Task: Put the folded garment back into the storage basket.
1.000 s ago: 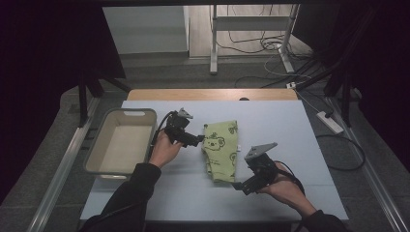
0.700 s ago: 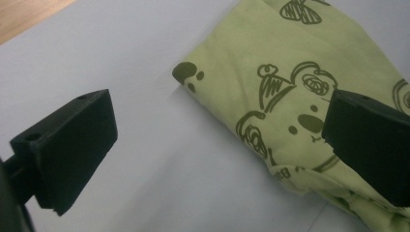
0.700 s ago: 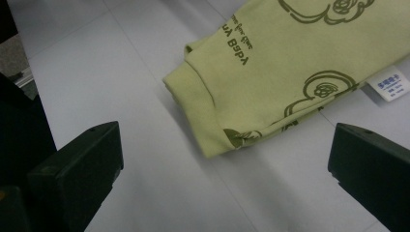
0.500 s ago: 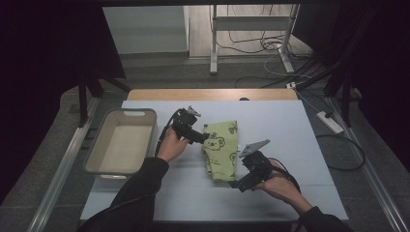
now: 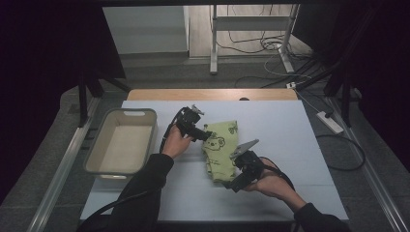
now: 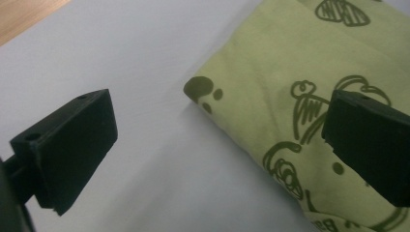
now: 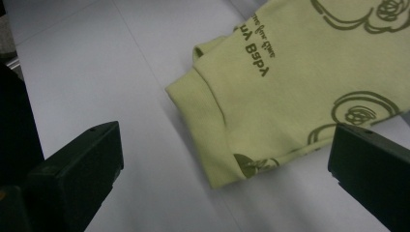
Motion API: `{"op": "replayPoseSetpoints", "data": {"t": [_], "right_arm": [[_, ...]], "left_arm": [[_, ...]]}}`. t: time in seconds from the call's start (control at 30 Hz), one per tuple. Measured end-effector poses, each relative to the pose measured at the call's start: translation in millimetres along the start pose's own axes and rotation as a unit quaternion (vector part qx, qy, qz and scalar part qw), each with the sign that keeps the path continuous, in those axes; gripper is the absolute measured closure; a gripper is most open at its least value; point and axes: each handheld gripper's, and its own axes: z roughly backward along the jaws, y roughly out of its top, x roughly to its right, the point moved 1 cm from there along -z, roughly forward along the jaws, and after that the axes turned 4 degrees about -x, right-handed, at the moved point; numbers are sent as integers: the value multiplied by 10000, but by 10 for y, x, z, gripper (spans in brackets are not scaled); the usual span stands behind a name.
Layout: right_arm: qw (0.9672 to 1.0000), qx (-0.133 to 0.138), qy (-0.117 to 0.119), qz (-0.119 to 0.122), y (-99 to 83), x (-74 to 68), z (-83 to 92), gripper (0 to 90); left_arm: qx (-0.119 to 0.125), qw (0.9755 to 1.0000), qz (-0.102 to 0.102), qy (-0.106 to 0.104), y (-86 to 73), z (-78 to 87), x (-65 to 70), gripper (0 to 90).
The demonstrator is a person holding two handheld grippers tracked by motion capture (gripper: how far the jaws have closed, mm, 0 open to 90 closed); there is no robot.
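1. Jaws of right gripper spread apart, at near edge of folded green garment.
2. Jaws of left gripper likewise apart, straddling garment's left edge.
3. Garment flat mid-table.
4. Beige bin farther left.

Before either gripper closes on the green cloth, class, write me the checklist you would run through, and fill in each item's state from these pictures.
1. Left gripper open: ok, jaws wide apart in its own view.
2. Right gripper open: ok, jaws wide apart.
3. Cloth between the left jaws: ok, its folded edge lies in the gap, one jaw over the cloth.
4. Cloth between the right jaws: ok, a folded corner sits in the gap.
5. Jaws low enough to catch the fabric: cannot tell.
6. Bin free to take the cloth: ok, nothing seen inside.
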Motion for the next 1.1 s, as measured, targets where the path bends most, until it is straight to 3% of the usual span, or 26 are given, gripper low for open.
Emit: {"op": "replayPoseSetpoints", "data": {"t": [0.37, 0.63, 0.77, 1.1], "right_arm": [[9996, -127, 10, 241, 51, -6, -147, 7], [9984, -417, -9, 368, 26, 21, -307, 21], [9969, -597, -98, 507, -6, 39, -396, 28], [9929, -651, -460, 887, -33, 17, -410, 102]], "left_arm": [[-128, 9999, 30, 69, -3, -130, -15, 0], [-329, 9994, -4, 53, -40, -233, -19, 0], [-461, 9988, 104, -101, -56, -287, -28, 0], [-554, 9962, 473, -469, -97, -336, -79, 10]]}}
